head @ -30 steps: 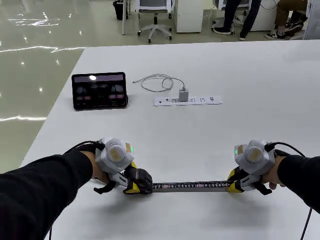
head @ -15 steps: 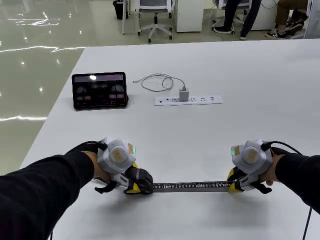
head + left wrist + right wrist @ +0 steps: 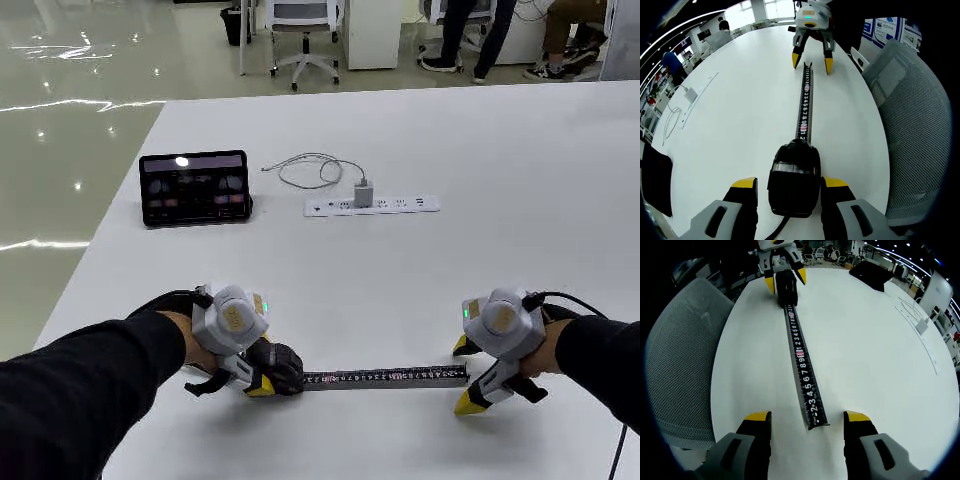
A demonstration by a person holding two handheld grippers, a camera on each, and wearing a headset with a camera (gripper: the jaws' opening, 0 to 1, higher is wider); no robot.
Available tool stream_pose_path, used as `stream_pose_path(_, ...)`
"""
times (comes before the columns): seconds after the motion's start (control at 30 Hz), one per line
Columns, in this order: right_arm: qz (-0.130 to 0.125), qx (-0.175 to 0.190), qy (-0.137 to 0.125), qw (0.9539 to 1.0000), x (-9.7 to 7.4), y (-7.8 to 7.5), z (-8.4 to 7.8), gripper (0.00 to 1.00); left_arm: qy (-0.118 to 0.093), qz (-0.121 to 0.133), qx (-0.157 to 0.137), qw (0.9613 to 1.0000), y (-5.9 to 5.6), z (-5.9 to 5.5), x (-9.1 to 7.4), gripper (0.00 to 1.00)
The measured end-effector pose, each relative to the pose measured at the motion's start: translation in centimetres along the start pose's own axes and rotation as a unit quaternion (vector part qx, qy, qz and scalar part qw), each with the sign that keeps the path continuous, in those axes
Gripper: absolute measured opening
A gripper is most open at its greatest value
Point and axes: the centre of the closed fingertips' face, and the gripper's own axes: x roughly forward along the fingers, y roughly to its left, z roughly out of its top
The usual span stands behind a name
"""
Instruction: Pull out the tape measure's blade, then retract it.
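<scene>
L gripper clamped on tape measure body; R gripper jaws apart, blade tip loose btwn them

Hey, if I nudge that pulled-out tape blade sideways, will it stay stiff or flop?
Probably fairly stiff: the blade lies straight on the table. Being thin, it would likely pivot about the case clamped in the left gripper. It might retract, since the right gripper is open.

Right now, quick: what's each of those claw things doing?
Left gripper: shut on the tape measure.
Right gripper: open; the blade ends between its jaws, untouched.
</scene>
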Motion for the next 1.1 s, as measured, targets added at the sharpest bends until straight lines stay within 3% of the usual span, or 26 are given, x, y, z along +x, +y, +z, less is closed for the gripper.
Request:
stream_pose_path(0.1,-0.012,-0.001,-0.002,0.9999,-0.3,-0.3,0.0,0.55,0.005,0.016,-0.004,0.9999,0.6,-0.4,-0.2,0.55)
stream_pose_path(0.2,-0.016,0.000,-0.002,0.9999,-0.6,-0.4,-0.1,0.56,0.008,0.036,-0.009,0.9993,1.5,-0.7,-0.7,0.56)
stream_pose_path(0.27,-0.020,0.012,-0.001,0.9997,-0.7,-0.5,-0.2,0.61,-0.002,0.037,-0.026,0.9990,1.6,-0.5,-1.0,0.58)
stream_pose_path(0.37,-0.026,0.027,-0.009,0.9993,-0.9,-0.7,0.0,0.66,-0.005,0.041,-0.022,0.9989,1.7,-0.4,-1.4,0.59)
stream_pose_path(0.43,-0.030,0.034,-0.012,0.9989,-1.0,-0.7,0.1,0.69,-0.014,0.042,-0.044,0.9980,1.7,-0.3,-1.5,0.61)
stream_pose_path(0.57,-0.035,0.056,-0.012,0.9977,-1.1,-0.7,-0.3,0.71,-0.021,0.042,-0.060,0.9971,1.5,-0.5,-1.7,0.72)
stream_pose_path(0.6,-0.036,0.064,-0.016,0.9972,-1.2,-0.5,-0.2,0.72,-0.032,0.046,-0.061,0.9966,1.6,-0.4,-1.8,0.76)
stream_pose_path(0.7,-0.042,0.068,-0.023,0.9966,-1.2,-0.3,-0.3,0.77,-0.036,0.033,-0.112,0.9925,1.0,-0.7,-1.7,0.99)
stream_pose_path(0.73,-0.046,0.068,-0.025,0.9963,-1.3,-0.3,-0.3,0.78,-0.020,0.028,-0.121,0.9920,0.8,-1.4,-1.9,0.98)
stream_pose_path(0.83,-0.051,0.081,-0.034,0.9949,-1.4,-0.1,-0.4,0.80,-0.046,0.040,-0.113,0.9918,1.3,-1.3,-2.2,1.00)
stream_pose_path(1.07,-0.074,0.106,-0.053,0.9902,-1.9,-0.2,-0.9,0.85,-0.059,0.068,-0.117,0.9891,1.7,-1.7,-2.7,1.00)
stream_pose_path(1.1,-0.076,0.112,-0.056,0.9892,-2.0,-0.2,-1.0,0.86,-0.047,0.075,-0.111,0.9898,1.8,-2.2,-2.7,0.99)
